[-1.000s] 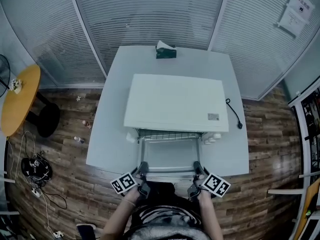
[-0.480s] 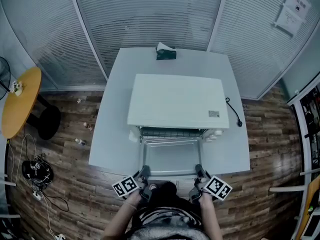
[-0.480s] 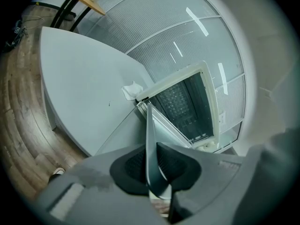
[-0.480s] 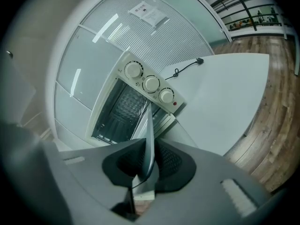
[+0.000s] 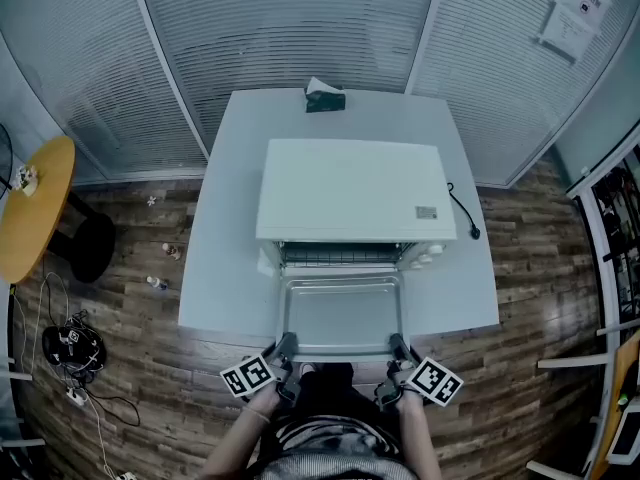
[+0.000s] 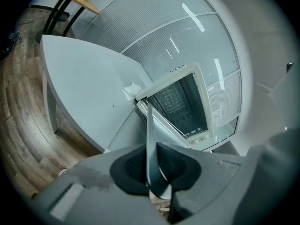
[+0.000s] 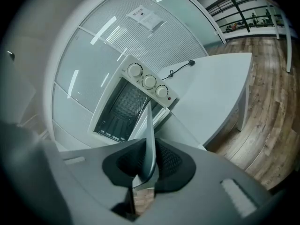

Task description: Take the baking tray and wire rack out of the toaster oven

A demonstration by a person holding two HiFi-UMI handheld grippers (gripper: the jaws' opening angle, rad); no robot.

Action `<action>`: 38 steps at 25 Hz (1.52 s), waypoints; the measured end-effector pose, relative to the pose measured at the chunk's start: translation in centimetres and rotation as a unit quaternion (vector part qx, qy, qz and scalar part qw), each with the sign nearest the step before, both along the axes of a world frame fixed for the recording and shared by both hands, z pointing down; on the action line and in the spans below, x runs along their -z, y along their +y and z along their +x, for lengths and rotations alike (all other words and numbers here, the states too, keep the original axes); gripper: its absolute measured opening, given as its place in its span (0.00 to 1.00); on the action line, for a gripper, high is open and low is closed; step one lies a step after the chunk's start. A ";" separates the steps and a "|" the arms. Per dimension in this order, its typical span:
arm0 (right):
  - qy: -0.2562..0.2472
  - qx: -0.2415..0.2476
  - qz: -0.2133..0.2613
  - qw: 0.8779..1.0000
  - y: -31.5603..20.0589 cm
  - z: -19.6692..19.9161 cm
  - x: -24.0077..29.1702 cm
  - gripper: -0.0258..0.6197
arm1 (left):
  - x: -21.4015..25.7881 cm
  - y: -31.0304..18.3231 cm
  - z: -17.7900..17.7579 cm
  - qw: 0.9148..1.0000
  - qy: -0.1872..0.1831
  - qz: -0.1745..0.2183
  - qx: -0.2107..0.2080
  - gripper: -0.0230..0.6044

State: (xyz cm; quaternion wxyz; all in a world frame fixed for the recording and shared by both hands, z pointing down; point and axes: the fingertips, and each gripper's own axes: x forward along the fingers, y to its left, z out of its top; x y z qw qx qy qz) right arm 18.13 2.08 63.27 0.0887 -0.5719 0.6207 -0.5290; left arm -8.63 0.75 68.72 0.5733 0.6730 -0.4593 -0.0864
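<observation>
A white toaster oven (image 5: 350, 188) stands on a pale table (image 5: 225, 268) with its front facing me. The shiny baking tray (image 5: 342, 313) sticks out of the oven's mouth toward me, held level. My left gripper (image 5: 287, 346) is shut on the tray's near left corner, and my right gripper (image 5: 397, 346) is shut on its near right corner. In the left gripper view the tray's thin edge (image 6: 150, 135) runs between the pads of that gripper (image 6: 152, 168). The right gripper view shows the same edge (image 7: 149, 135) in that gripper (image 7: 149, 165). The wire rack (image 5: 340, 256) sits inside the oven.
A tissue box (image 5: 325, 98) sits at the table's far edge, and the oven's power cord (image 5: 462, 216) lies to the right. The oven's knobs (image 7: 149, 82) are on its right side. A yellow round table (image 5: 30, 208) and floor cables (image 5: 70, 346) are at the left. Glass partitions stand behind.
Both grippers have drawn back toward me with the tray, so more of it shows outside the oven. Their grip has not changed.
</observation>
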 end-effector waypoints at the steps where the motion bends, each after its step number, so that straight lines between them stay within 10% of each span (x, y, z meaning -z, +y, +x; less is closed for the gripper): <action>1: -0.001 -0.002 0.002 1.000 0.3 -0.1 0.2 0.12 | 0.3 0.1 -0.1 1.000 0.000 0.003 -0.002 0.10; 38: -0.053 0.011 0.145 0.988 -4.5 -3.1 14.1 0.11 | 19.3 -5.5 -3.3 0.982 -0.004 0.189 0.014 0.09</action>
